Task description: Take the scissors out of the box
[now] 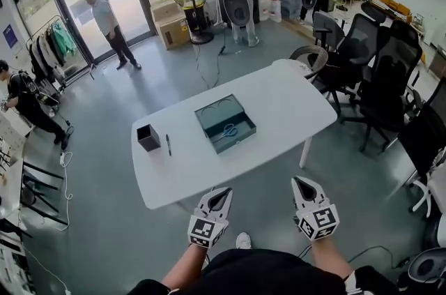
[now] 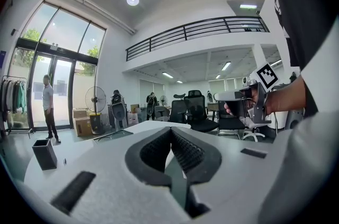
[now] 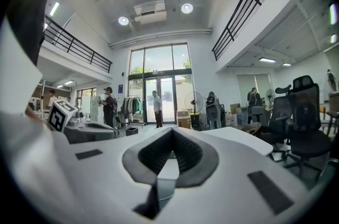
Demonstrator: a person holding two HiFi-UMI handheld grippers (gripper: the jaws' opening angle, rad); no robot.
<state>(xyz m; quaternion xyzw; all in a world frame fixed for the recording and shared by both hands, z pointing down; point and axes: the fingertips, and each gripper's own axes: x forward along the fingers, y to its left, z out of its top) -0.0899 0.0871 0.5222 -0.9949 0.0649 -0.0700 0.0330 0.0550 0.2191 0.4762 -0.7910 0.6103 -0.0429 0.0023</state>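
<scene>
Scissors (image 1: 226,131), laid flat in the box (image 1: 239,140) at centre frame on the desk (image 1: 279,105), with left claw (image 1: 221,196) and right claw (image 1: 304,183) closed and empty at lower frame: a slipped pinch or shoved box is risked unless one claw is opened first.

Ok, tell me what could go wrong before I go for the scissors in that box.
1. Both the left gripper and the right gripper are shut and short of the table. Reaching in with shut jaws would likely just push the scissors.
2. The scissors lie flat on the floor of the box. A jaw could catch the wall and slide the box.
3. A low reach from the left could knock the pen or the black cup.
</scene>
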